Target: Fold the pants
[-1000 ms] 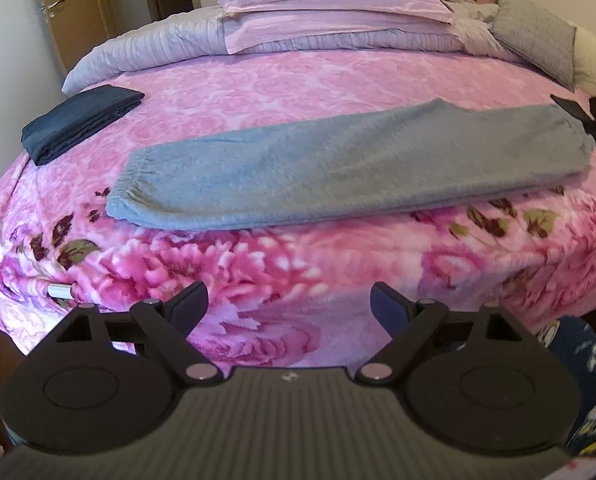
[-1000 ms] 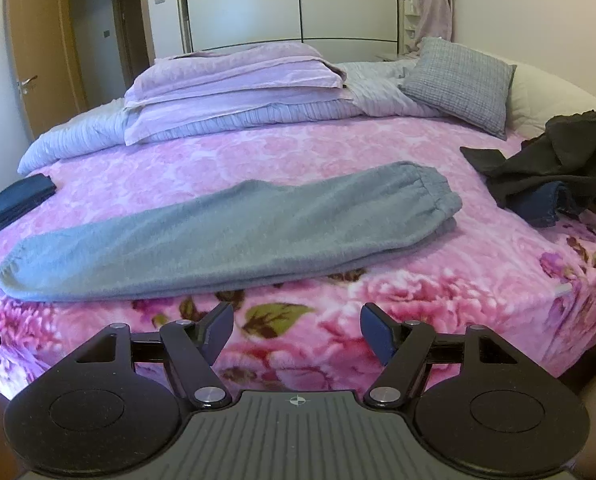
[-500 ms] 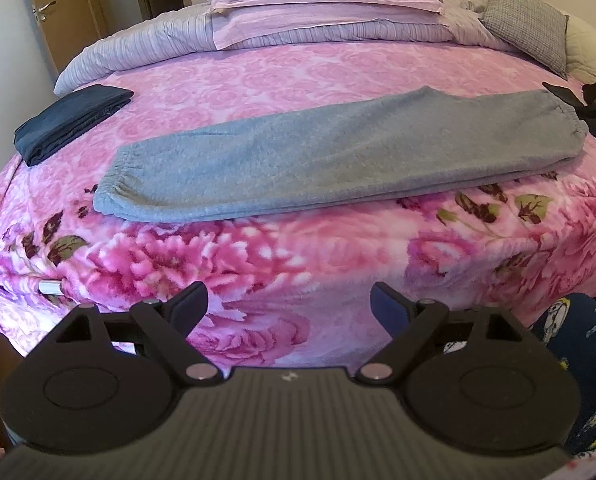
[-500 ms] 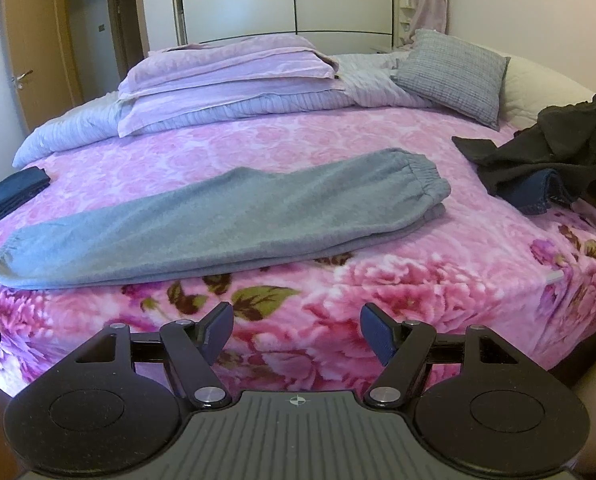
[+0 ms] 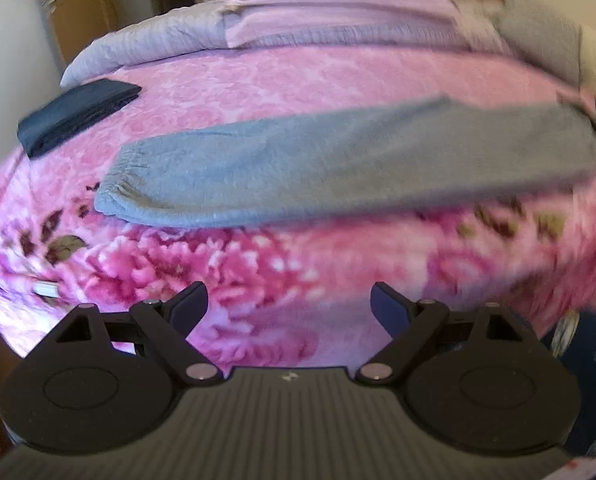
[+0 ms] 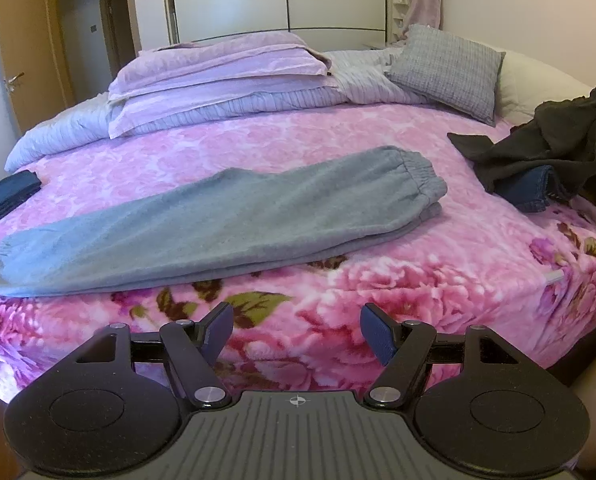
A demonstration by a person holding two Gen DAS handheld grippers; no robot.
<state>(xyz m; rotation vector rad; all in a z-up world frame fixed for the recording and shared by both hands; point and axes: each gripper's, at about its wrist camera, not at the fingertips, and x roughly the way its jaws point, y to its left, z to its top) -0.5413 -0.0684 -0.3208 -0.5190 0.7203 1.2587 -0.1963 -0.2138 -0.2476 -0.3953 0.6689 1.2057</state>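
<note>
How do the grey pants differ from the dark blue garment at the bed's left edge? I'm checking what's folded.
The grey pants lie long, legs stacked, waistband at right; the dark blue garment is a compact folded bundle. Pants look lighter and fleecy; it looks smoother. Both rest on the pink blanket.

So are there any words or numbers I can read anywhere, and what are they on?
None: no words or numbers can be read in either view.
Right gripper: only a small crosshair mark on its body, no letters.
Left gripper: a tiny pale mark on its body, too small and blurred to read.
</note>
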